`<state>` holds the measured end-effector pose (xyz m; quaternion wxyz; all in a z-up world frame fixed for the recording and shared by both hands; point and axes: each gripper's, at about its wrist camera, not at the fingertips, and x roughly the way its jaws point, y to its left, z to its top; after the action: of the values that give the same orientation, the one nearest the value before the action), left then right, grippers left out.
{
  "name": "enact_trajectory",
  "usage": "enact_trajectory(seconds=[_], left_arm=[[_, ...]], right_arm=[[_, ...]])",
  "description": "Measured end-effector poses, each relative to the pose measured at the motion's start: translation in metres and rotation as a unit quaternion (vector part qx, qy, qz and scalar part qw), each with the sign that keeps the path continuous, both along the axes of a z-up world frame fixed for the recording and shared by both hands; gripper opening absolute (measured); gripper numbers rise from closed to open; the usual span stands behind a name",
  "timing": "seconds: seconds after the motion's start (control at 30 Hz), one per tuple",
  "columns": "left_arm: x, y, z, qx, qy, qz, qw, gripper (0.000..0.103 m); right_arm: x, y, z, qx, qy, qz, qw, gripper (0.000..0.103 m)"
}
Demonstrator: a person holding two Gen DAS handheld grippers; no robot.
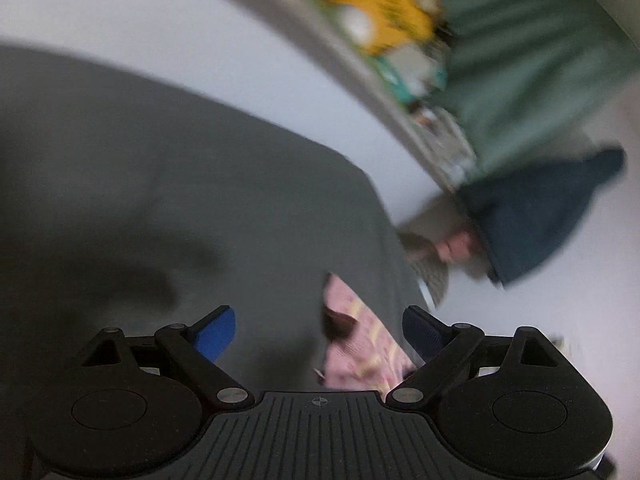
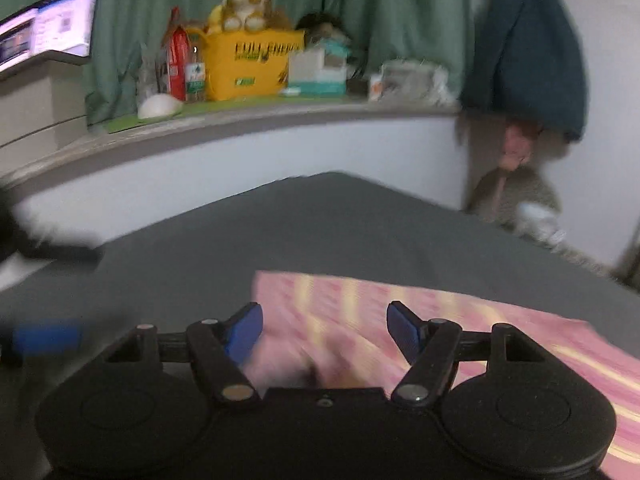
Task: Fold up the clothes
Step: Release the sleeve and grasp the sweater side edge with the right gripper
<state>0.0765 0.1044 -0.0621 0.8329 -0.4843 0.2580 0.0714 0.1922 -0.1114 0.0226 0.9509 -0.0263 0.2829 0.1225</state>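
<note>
One monitor (image 2: 48,28), rt view only.

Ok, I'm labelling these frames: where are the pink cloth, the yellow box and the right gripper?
pink cloth (image 2: 460,312): right wrist view, on its flat striped middle.
yellow box (image 2: 256,66): right wrist view, on its printed front face.
right gripper (image 2: 324,330): right wrist view, midway between its blue fingertips.

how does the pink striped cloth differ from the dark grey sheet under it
The pink striped cloth is pale pink with yellowish stripes; the dark grey sheet is plain. The cloth covers only a near patch; the sheet spreads across the whole surface. The cloth lies on top, the sheet beneath. Both look flat.
</note>
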Motion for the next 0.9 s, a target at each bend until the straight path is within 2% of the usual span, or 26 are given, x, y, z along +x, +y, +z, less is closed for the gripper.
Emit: enact_trajectory(seconds=[0.07,0.1,0.17,0.37,0.43,0.47,0.5,0.53,0.63,0.7,0.77,0.8,0.9], left_arm=[[0.002,0.006,-0.007,-0.008,0.002,0.016,0.9998,0.09],[0.004,0.009,-0.01,-0.011,0.003,0.023,0.9997,0.09],[0.009,0.011,-0.015,-0.009,0.003,0.026,0.9996,0.09],[0.019,0.006,-0.023,-0.018,0.007,0.018,0.9997,0.09],[0.019,0.007,-0.023,-0.021,0.004,0.016,0.9996,0.09],[0.019,0.008,-0.023,-0.023,0.003,0.015,0.9996,0.09],[0.019,0.008,-0.023,-0.023,0.003,0.016,0.9996,0.09],[0.019,0.007,-0.024,-0.025,0.004,0.018,0.9995,0.09],[0.017,0.006,-0.025,-0.03,0.003,0.02,0.9993,0.09],[0.016,0.004,-0.023,-0.029,-0.001,0.016,0.9994,0.09],[0.013,0.0,-0.021,-0.025,-0.007,0.009,0.9996,0.09],[0.013,-0.002,-0.018,-0.022,-0.011,0.002,0.9997,0.09],[0.017,-0.014,-0.01,-0.013,-0.022,-0.031,0.9992,0.09]], right_arm=[[0.035,0.023,-0.005,0.001,0.035,-0.003,0.999,0.058],[0.049,0.032,-0.01,-0.003,0.056,-0.006,0.998,0.05],[0.068,0.048,-0.021,0.002,0.088,-0.003,0.996,0.045],[0.106,0.071,-0.043,0.005,0.161,-0.042,0.986,0.045],[0.107,0.072,-0.046,-0.009,0.159,-0.051,0.986,0.04],[0.108,0.072,-0.047,-0.016,0.157,-0.056,0.986,0.029],[0.108,0.071,-0.046,-0.02,0.154,-0.063,0.986,0.011],[0.107,0.065,-0.045,-0.013,0.151,-0.07,0.986,0.005],[0.092,0.033,-0.036,0.062,0.132,-0.093,0.985,0.005],[0.063,-0.005,-0.019,0.149,0.086,-0.122,0.978,0.005],[0.021,-0.05,-0.005,0.247,0.034,-0.151,0.957,0.005],[-0.002,-0.072,-0.002,0.281,0.009,-0.169,0.945,0.005],[-0.07,-0.133,-0.011,0.349,-0.031,-0.237,0.906,0.005]])
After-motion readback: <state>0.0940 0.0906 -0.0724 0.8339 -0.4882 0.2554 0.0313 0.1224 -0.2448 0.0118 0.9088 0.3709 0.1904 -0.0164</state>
